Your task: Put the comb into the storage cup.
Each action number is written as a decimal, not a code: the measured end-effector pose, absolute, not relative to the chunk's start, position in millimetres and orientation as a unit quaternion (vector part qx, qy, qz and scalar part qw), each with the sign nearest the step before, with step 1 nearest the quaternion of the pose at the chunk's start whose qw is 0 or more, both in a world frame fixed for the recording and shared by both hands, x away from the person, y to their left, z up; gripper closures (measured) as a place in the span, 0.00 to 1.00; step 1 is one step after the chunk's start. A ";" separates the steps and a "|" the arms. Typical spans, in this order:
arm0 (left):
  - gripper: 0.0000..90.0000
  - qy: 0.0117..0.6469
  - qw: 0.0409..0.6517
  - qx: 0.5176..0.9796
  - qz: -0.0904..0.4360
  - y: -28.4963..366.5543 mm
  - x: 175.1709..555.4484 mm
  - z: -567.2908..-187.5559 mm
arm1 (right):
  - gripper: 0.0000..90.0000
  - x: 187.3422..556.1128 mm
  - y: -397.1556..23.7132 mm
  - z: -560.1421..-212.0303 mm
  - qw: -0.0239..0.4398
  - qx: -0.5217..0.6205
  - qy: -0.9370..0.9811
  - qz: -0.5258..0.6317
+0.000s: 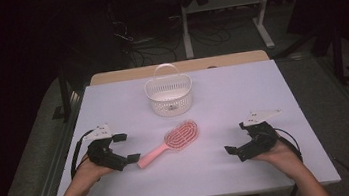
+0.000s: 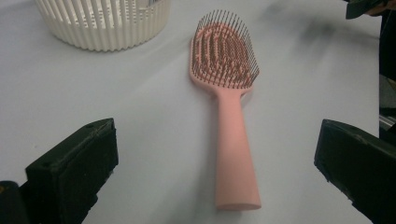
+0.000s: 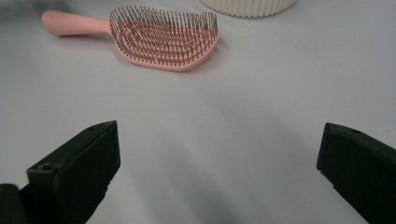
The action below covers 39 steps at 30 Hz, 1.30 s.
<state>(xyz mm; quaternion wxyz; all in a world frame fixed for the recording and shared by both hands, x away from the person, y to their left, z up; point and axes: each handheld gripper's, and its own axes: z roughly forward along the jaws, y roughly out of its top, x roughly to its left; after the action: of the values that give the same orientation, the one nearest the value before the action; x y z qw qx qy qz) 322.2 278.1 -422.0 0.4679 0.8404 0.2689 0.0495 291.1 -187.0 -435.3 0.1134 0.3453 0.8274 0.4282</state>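
A pink hairbrush [image 1: 172, 141] lies bristles-up in the middle of the white table [image 1: 223, 97], its handle pointing toward my left gripper [image 1: 125, 148]. That gripper is open, and the handle end [image 2: 237, 196] lies just ahead of the wide gap between its jaws, untouched. A white slatted basket [image 1: 169, 96] with a hoop handle stands behind the brush. My right gripper [image 1: 236, 138] is open at the right, well away from the brush head [image 3: 166, 37], with bare table between its jaws. The basket's lower wall [image 3: 247, 7] shows at the top of the right gripper view.
Bare white tabletop [image 1: 241, 84] stretches to the right of the basket and in front of the brush. A wooden edge [image 1: 178, 66] runs along the table's far side. Dark floor with cables and a desk frame [image 1: 223, 16] lies beyond.
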 end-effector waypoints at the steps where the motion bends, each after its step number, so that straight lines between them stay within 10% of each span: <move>1: 0.00 0.267 0.468 0.841 0.048 278.1 322.6 -421.4 | 0.00 291.4 -186.9 -435.1 0.113 0.345 0.827 0.429; 39: 0.00 0.262 0.479 0.837 0.038 263.7 333.9 -404.2 | 0.00 291.3 -183.6 -436.6 0.108 0.344 0.828 0.429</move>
<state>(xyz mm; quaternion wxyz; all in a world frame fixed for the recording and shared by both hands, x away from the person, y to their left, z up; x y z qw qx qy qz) 333.9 263.7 -404.2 0.4790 0.8370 0.2617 0.0383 291.3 -183.6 -436.6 0.1078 0.3443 0.8283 0.4286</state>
